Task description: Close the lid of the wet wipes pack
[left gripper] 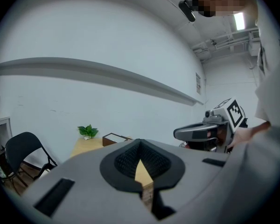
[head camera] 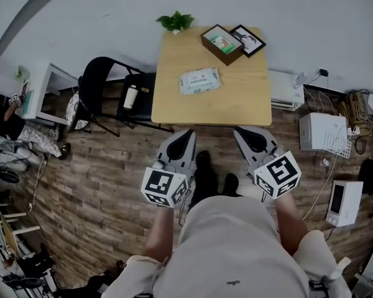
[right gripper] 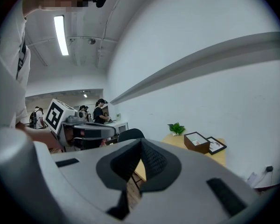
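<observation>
The wet wipes pack (head camera: pixel 199 81), white with pale green print, lies flat in the middle of the wooden table (head camera: pixel 242 104); I cannot make out how its lid stands from here. Both grippers hang over the floor short of the table's near edge, well apart from the pack. My left gripper (head camera: pixel 188 133) is shut and holds nothing, its pads meeting at the tip (left gripper: pixel 140 141). My right gripper (head camera: pixel 237 131) is shut and empty too (right gripper: pixel 141 140). In both gripper views the jaws hide the pack.
At the table's far edge stand a small plant (head camera: pixel 176 22), a brown box (head camera: pixel 222 44) and a picture frame (head camera: pixel 247 40). A black chair (head camera: pixel 105 92) with a bottle (head camera: pixel 131 96) is left of the table. White appliances (head camera: pixel 323 131) sit on the floor at right.
</observation>
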{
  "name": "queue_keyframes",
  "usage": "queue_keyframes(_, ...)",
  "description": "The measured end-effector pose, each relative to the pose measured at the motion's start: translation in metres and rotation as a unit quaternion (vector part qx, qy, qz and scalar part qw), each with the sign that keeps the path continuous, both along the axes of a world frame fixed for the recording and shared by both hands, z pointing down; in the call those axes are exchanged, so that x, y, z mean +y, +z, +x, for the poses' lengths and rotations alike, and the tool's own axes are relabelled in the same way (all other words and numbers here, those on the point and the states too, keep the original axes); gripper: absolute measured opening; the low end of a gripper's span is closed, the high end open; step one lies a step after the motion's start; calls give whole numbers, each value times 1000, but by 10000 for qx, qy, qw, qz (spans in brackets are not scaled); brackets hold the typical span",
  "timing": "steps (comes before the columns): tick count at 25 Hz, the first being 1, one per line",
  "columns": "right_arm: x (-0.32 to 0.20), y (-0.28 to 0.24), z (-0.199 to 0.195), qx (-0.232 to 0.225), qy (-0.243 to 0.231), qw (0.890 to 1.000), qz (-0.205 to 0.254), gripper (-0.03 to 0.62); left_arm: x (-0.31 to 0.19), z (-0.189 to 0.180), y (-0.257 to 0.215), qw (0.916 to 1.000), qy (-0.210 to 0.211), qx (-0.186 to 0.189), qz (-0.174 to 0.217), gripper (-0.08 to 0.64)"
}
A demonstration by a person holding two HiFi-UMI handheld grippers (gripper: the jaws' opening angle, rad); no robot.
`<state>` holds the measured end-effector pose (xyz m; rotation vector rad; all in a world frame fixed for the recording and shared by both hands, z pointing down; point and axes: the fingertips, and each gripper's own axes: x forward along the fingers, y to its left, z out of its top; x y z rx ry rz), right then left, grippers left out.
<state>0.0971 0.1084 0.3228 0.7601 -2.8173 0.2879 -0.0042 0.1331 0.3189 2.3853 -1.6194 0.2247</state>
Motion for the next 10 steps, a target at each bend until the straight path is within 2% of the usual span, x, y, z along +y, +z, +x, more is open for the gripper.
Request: queue_keyframes(10, 10, -1, 14, -66, -81, 9999, 19, -2, 13, 16, -7, 9999, -75, -53, 41, 6)
